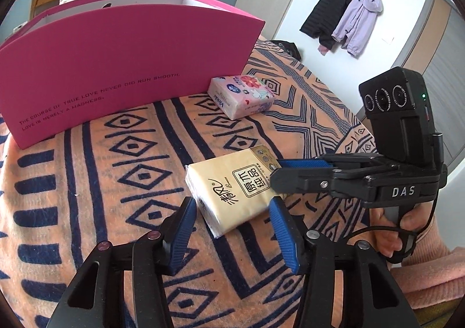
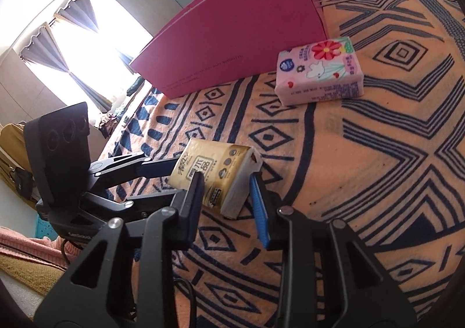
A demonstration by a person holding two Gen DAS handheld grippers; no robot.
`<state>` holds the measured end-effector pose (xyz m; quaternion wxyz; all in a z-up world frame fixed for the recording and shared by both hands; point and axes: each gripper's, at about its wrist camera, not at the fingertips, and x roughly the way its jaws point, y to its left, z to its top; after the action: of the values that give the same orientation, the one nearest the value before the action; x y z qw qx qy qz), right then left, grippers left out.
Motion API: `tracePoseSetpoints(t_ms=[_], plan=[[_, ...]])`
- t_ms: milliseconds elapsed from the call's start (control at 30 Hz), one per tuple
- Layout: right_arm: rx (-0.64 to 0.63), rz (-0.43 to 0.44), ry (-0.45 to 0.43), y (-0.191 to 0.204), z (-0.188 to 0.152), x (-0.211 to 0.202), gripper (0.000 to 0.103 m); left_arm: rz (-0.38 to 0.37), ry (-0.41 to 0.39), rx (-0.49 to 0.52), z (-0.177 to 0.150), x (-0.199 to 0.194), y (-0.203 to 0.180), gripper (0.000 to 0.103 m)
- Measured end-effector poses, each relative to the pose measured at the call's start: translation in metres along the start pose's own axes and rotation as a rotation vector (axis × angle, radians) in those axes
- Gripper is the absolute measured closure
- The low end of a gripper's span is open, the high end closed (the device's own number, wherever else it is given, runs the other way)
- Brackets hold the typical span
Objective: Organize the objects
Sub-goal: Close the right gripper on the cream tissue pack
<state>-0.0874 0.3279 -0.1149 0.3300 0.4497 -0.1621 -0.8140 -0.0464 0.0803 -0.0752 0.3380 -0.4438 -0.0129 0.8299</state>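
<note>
A yellow tissue pack point(image 1: 229, 182) point(image 2: 215, 174) lies on the orange patterned blanket point(image 1: 96, 182). My left gripper point(image 1: 232, 203) has its blue pads against both sides of the pack's near end. My right gripper point(image 1: 276, 172) comes in from the right and clamps the pack's right end; in the right wrist view this gripper point(image 2: 226, 177) straddles the pack's white end, one finger covering part of the top face. The left gripper point(image 2: 177, 178) shows there at the pack's left. A pink flowered tissue pack point(image 1: 241, 95) point(image 2: 319, 72) rests farther back, beside the tall pink box point(image 1: 116, 60) point(image 2: 238, 31).
The pink box stands open-topped at the back of the blanket point(image 2: 377, 153). A person's hand point(image 1: 389, 235) holds the right gripper's handle. Coats point(image 1: 348, 17) hang on the far wall. A bright curtained window point(image 2: 87, 46) is at the left.
</note>
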Motion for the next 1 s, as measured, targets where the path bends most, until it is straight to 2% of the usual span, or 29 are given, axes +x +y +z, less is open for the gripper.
tracePoseSetpoints(t_ms=[333,500,733,1000], plan=[[0.052,0.011,-0.014,-0.005,0.003,0.004,0.068,0.008,-0.012,-0.047,0.001,0.000,0.008,0.052],[0.063,0.014,-0.019,-0.005,0.006,0.007,0.068,0.007,-0.022,-0.072,0.002,-0.003,0.012,0.057],[0.066,0.023,-0.021,-0.005,0.012,0.011,0.068,0.020,-0.030,-0.091,0.007,-0.003,0.019,0.057],[0.134,0.058,-0.031,-0.019,0.017,0.015,0.068,0.020,-0.040,-0.117,0.010,-0.004,0.028,0.063]])
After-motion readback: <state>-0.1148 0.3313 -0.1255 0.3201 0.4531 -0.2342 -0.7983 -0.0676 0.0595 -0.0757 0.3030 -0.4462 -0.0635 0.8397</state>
